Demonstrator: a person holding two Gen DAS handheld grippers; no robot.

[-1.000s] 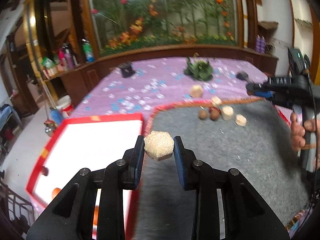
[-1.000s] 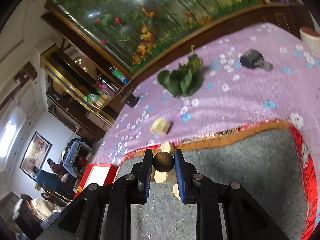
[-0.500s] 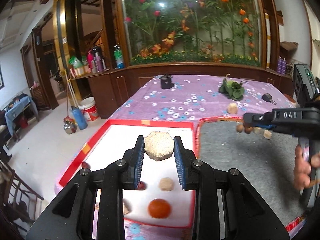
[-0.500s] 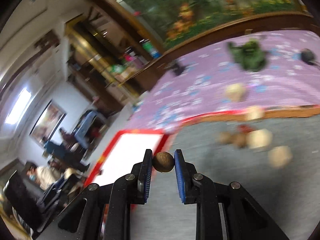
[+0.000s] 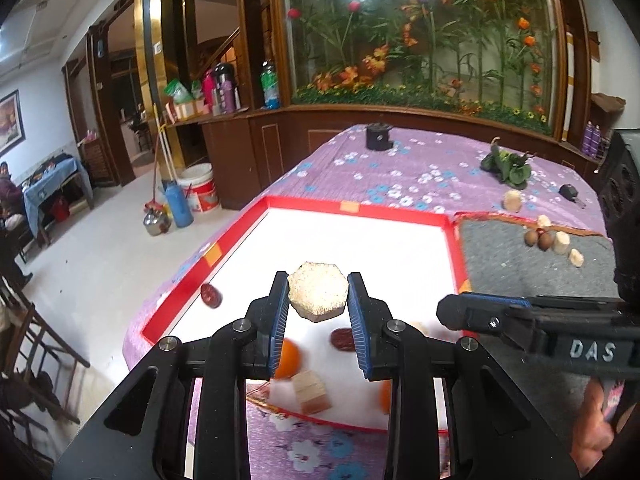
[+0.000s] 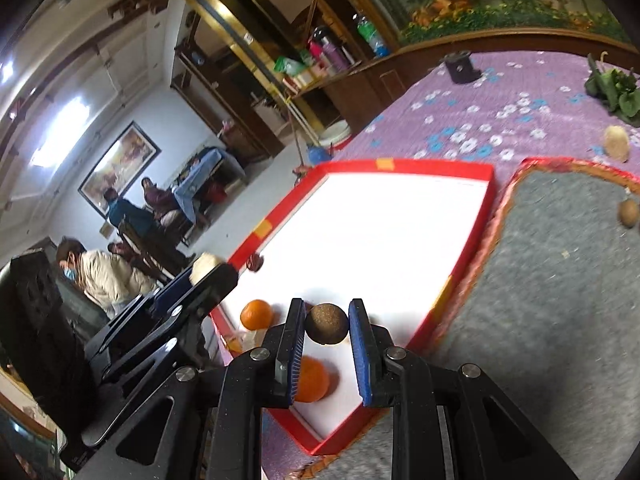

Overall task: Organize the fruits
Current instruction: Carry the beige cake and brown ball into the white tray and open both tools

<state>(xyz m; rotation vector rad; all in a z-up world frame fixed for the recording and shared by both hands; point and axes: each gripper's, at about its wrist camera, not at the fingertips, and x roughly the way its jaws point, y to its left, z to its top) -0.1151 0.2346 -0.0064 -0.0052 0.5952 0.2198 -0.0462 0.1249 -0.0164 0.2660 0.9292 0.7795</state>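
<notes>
Inside red tray (image 6: 404,166): oranges (image 6: 257,314), dates (image 5: 211,295); left tool (image 5: 318,307) clamps hexagonal block (image 5: 317,296), right tool (image 6: 327,330) brown ball (image 6: 326,323).

The tray (image 5: 451,227) lies on the surface (image 5: 436,160), with the mat (image 5: 520,268) touching its right side. In the tray's near end lie two oranges (image 6: 256,314), a date (image 5: 342,338) and a block (image 5: 312,392); another date (image 5: 211,295) rests by its left wall. On the mat's far edge sits a cluster of small fruits and blocks (image 5: 554,240). Behind the mat, on the surface, stands one block (image 5: 512,201), with what may be a leafy vegetable (image 5: 506,166) farther back and a key fob (image 5: 570,192) to its right.
</notes>
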